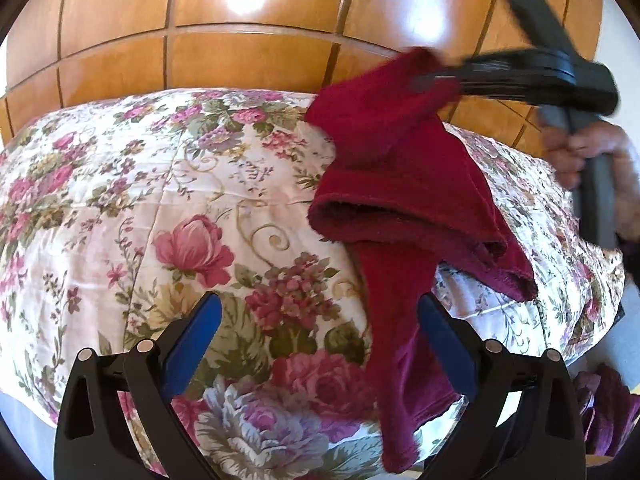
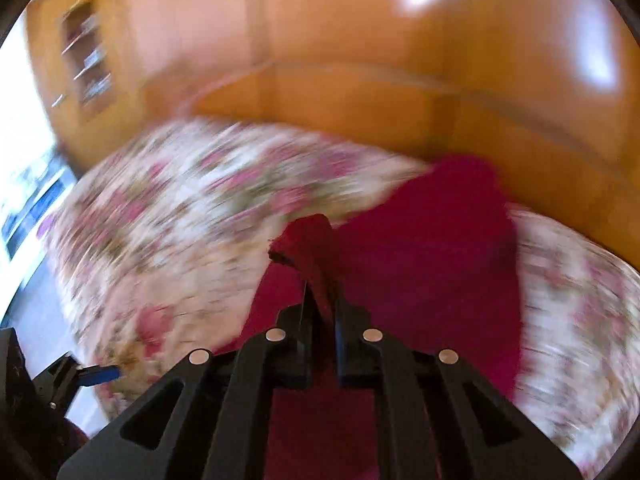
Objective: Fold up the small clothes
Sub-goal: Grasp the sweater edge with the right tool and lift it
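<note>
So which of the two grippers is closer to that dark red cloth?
Right. The right gripper has its fingers shut on a bunched edge of the dark red cloth, lifting it. The left gripper stands open, cloth hanging by one finger, unpinched.

Left gripper [image 1: 320, 344] fingers apart above floral bedspread [image 1: 140, 200]; right gripper [image 1: 436, 76] pinches lifted red garment [image 1: 400, 176].

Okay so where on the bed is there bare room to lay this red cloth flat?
The floral bedspread lies bare between the wooden headboard and the left claw. Its other side is crowded: the red cloth hangs there, pinched in the right claw.
</note>
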{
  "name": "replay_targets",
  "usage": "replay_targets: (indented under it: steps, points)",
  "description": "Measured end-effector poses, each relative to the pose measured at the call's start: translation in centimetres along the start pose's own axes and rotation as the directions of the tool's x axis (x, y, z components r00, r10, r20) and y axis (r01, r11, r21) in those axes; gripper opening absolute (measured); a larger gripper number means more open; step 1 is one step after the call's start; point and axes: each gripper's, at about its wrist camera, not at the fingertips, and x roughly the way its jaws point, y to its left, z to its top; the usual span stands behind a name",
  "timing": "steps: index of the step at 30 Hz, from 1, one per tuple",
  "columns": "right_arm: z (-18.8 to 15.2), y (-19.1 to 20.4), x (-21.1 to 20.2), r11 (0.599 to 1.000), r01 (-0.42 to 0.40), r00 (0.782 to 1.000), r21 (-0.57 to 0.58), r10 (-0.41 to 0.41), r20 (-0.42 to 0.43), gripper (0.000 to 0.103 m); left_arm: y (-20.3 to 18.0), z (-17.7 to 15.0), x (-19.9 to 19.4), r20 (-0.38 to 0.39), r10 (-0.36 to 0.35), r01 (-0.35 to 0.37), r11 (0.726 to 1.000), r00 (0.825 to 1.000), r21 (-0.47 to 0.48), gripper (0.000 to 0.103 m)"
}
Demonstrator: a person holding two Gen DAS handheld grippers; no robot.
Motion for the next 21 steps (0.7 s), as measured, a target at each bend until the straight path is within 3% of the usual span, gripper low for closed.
replay_targets:
  steps: [2,4,5,8,10,13,15,17,19,20,21]
  points:
    - [-0.8,-5.6,-2.4,0.987,0.131,0.991,0.09,-0.133,0.014,0.007,-0.5,0.4,0.1,0.002,0.002,-0.002,1.0,1.0,0.012,0.097]
    - [-1.7,-9.9,-3.8,0.958,0.244,0.969,0.152,-0.247,0.002,0.007,-0.8,0.7,0.3,-0.002,0.002,-0.002,1.0,1.0,0.018,0.097]
    - [-2.4,-12.9,-4.8,0.928,0.324,0.945,0.185,-0.327,-0.016,0.007,-1.0,0.8,0.4,-0.003,0.003,-0.003,1.0,1.0,0.021,0.097]
    - [-4.2,-18.6,-5.8,0.848,0.458,0.887,0.265,-0.455,-0.076,0.006,-1.7,1.2,0.8,-0.012,0.03,-0.029,0.998,0.999,0.049,0.097]
    - [-5.7,-22.8,-6.5,0.767,0.562,0.824,0.309,-0.549,-0.136,0.006,-2.1,1.4,1.1,-0.018,0.04,-0.039,0.998,0.999,0.058,0.097]
    - [-8.0,-27.7,-7.0,0.654,0.669,0.739,0.353,-0.634,-0.226,0.006,-2.3,1.7,1.4,-0.029,0.041,-0.04,0.998,0.999,0.05,0.097]
    - [-9.4,-30.4,-7.2,0.589,0.714,0.695,0.38,-0.661,-0.283,0.006,-2.2,1.9,1.5,-0.036,0.05,-0.048,0.998,0.998,0.046,0.097]
    - [-11.2,-32.7,-7.2,0.54,0.724,0.683,0.431,-0.648,-0.336,0.007,-2.2,2.0,1.7,-0.041,0.052,-0.05,0.998,0.998,0.039,0.097]
    - [-12.3,-33.5,-7.6,0.515,0.711,0.693,0.479,-0.628,-0.354,0.02,-2.0,2.2,1.8,-0.046,0.055,-0.054,0.998,0.997,0.028,0.097]
    - [-12.7,-33.2,-7.8,0.505,0.71,0.691,0.49,-0.633,-0.349,0.04,-2.0,2.2,1.8,-0.047,0.057,-0.056,0.998,0.997,0.025,0.097]
    - [-13.0,-32.7,-8.3,0.51,0.694,0.704,0.508,-0.631,-0.328,0.062,-1.9,2.2,1.9,-0.049,0.057,-0.056,0.998,0.997,0.02,0.097]
